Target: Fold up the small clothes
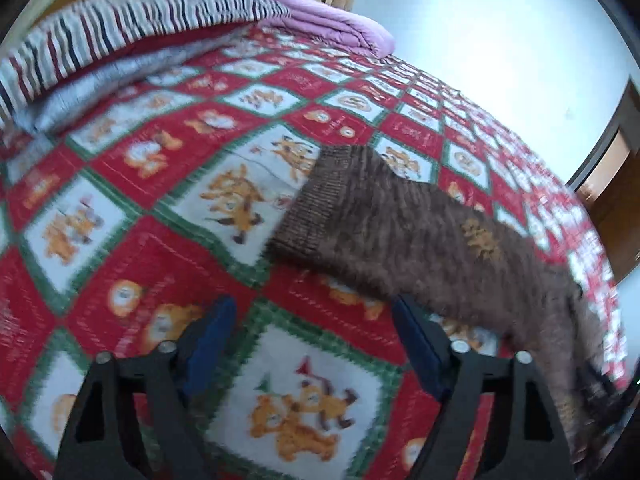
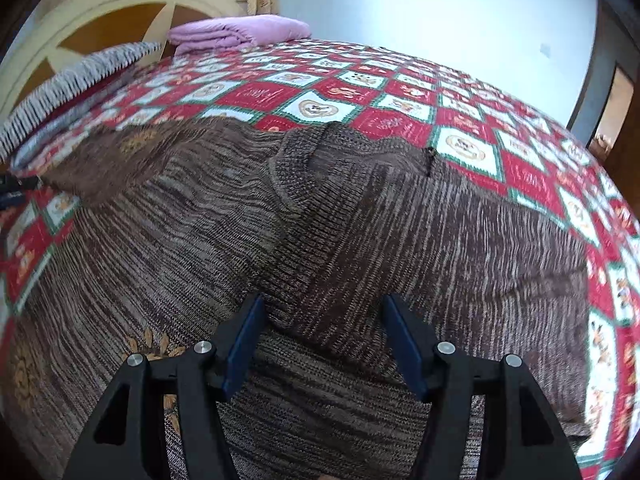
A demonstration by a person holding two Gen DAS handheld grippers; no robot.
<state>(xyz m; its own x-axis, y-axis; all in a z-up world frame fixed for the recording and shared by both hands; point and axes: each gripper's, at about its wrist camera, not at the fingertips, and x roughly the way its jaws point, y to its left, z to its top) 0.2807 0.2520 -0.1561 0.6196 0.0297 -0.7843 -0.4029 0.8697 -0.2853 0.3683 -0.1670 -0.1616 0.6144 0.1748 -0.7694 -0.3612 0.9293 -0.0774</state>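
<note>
Right gripper [image 2: 320,344] open above brown marled knit sweater [image 2: 360,220], sleeves spread

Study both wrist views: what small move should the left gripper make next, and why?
Probably swing the left gripper toward the sleeve cuff and close on it. Its jaws stand open over bare bedspread, holding nothing, while the brown sweater lies spread with that sleeve still stretched outward, unfolded.

blur: bedspread [image 1: 132,184] prints smeared | cut off: sweater [image 2: 360,220] hem at frame bottom
</note>
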